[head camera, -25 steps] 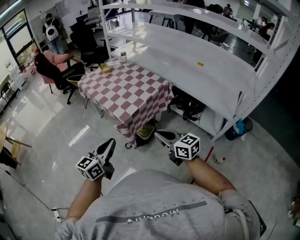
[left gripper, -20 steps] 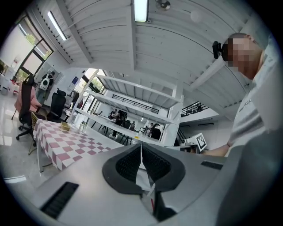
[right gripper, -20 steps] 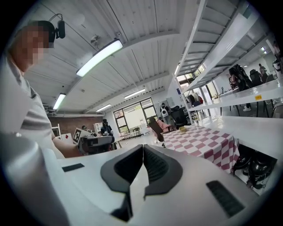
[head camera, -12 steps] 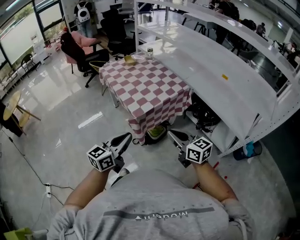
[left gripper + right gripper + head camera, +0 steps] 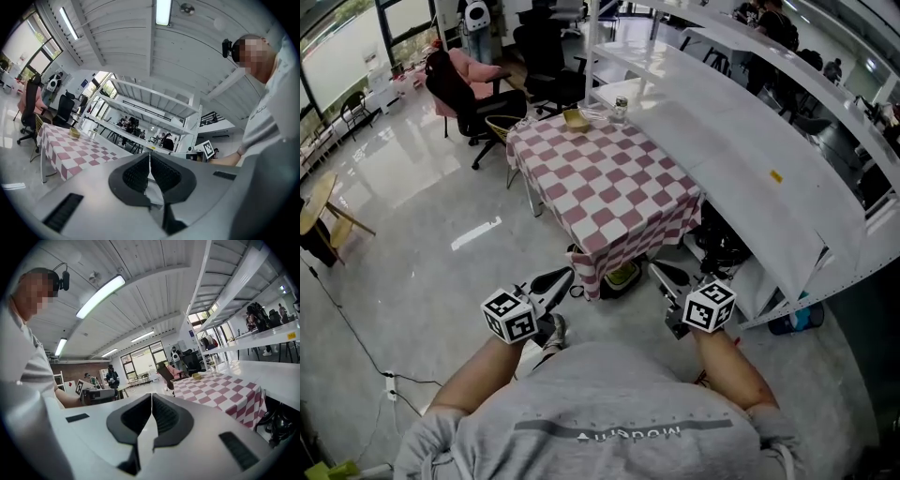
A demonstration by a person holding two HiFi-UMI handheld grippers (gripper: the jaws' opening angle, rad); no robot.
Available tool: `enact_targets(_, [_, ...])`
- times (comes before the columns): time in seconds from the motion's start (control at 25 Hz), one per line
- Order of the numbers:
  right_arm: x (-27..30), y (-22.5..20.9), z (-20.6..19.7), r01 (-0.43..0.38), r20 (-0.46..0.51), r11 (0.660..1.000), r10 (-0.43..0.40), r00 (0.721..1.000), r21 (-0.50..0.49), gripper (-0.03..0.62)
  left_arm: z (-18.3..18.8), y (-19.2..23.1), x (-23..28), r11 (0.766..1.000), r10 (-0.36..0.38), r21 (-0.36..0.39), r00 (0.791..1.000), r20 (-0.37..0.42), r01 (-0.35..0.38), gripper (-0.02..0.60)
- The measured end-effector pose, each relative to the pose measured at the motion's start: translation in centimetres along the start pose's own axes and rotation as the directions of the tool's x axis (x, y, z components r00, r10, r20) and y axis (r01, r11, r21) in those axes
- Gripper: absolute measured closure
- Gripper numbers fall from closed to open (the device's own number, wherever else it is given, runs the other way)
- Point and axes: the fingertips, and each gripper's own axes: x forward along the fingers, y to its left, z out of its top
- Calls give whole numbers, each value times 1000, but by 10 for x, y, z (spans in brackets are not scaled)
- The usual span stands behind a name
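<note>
left gripper (image 5: 149, 157): jaws pressed together, nothing between.
right gripper (image 5: 152, 397): likewise closed, empty.
checkered table (image 5: 609, 187): ahead of both tips, not touched; nearer than a second ago, so the person is closing in.
far edge: possibly a jar (image 5: 621, 106); too small to confirm.

Bright, even light comes from long white ceiling strip lamps (image 5: 162, 11) and tall windows (image 5: 337, 37). The glossy grey floor (image 5: 412, 216) throws pale glare. Fisheye bending curves the edges, and black corners ring both gripper views. The left gripper (image 5: 149, 158) has dark, shaded tongs.
</note>
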Motion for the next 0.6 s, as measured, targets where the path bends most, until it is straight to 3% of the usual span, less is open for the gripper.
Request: enact_targets(0.6, [199, -61, 69, 125, 30, 991, -127, 991, 56, 568, 101, 205, 39, 991, -130, 18, 989, -64, 131, 560])
